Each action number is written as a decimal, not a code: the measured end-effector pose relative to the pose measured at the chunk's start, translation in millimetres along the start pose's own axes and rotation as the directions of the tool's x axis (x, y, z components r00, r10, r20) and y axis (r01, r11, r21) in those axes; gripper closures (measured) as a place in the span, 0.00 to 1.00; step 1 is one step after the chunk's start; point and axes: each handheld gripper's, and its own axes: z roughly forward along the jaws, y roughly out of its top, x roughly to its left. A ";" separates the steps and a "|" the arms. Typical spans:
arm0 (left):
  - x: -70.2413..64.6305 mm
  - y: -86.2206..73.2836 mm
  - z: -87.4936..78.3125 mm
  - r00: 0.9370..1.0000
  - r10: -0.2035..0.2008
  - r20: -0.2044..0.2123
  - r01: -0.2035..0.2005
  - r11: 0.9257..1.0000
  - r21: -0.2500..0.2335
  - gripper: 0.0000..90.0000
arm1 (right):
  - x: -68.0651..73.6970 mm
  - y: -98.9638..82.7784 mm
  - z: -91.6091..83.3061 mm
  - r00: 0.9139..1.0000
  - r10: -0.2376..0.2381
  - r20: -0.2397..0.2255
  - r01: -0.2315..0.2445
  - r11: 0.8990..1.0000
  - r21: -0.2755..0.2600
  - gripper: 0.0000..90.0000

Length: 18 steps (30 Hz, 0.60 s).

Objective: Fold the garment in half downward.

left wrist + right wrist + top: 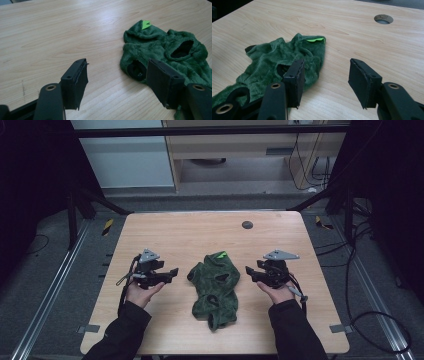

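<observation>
Wooden table (165, 232): green plush garment (216, 287) lengthwise between left gripper (166, 274) and right gripper (251, 272); both released, equidistant.

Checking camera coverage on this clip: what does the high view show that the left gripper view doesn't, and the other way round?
High view alone: both hands, the left gripper and right gripper either side of the green fleece garment, the round hole near the table's far edge, the table's outline and the floor with cables. Left gripper view alone: close detail, its own open jaws with frayed pads, and the dark lining inside the garment's openings. Both share the wooden table, the garment and its bright green tag.
</observation>
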 end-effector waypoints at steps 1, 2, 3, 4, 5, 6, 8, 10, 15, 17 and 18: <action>-0.6 1.2 1.7 1.000 0.001 0.004 -0.001 1.000 0.001 0.37 | 0.0 0.0 0.0 1.000 0.000 0.000 0.000 1.000 0.000 0.52; -1.3 2.1 3.2 1.000 0.002 0.007 -0.002 1.000 -0.002 0.37 | 0.5 1.3 1.4 1.000 -0.001 -0.003 0.001 1.000 0.003 0.52; -2.6 4.4 6.4 1.000 0.006 0.010 -0.006 1.000 0.002 0.37 | 1.8 3.9 3.9 1.000 -0.009 -0.004 0.009 1.000 0.006 0.52; -2.6 4.4 6.4 1.000 0.006 0.010 -0.006 1.000 0.002 0.37 | 1.8 3.9 3.9 1.000 -0.009 -0.004 0.009 1.000 0.006 0.52; -3.9 6.8 9.3 1.000 0.014 0.006 -0.014 1.000 0.004 0.38 | 2.7 6.3 6.4 1.000 -0.012 -0.008 0.012 1.000 0.006 0.52; -4.4 8.0 10.4 1.000 0.015 0.008 -0.015 1.000 0.003 0.38 | 2.9 7.3 7.6 1.000 -0.014 -0.007 0.014 1.000 0.007 0.52; -4.8 9.2 11.4 1.000 0.013 0.014 -0.013 1.000 0.001 0.39 | 3.2 8.3 8.7 1.000 -0.014 -0.008 0.014 1.000 0.009 0.53; -5.4 11.9 13.5 1.000 0.020 0.018 -0.020 1.000 0.002 0.40 | 4.4 10.0 10.4 1.000 -0.020 -0.004 0.020 1.000 0.010 0.53; -7.8 18.6 22.1 0.999 0.027 0.031 -0.027 1.000 0.010 0.42 | 3.9 13.0 16.0 1.000 -0.018 -0.004 0.018 1.000 0.008 0.54; -8.6 19.6 23.6 0.999 0.029 0.035 -0.030 0.999 0.015 0.45 | 2.8 13.6 18.9 1.000 -0.016 0.002 0.016 1.000 0.010 0.55; -9.4 20.6 25.4 0.999 0.033 0.039 -0.034 0.999 0.020 0.45 | 2.2 14.0 20.1 1.000 -0.015 0.003 0.015 1.000 0.011 0.55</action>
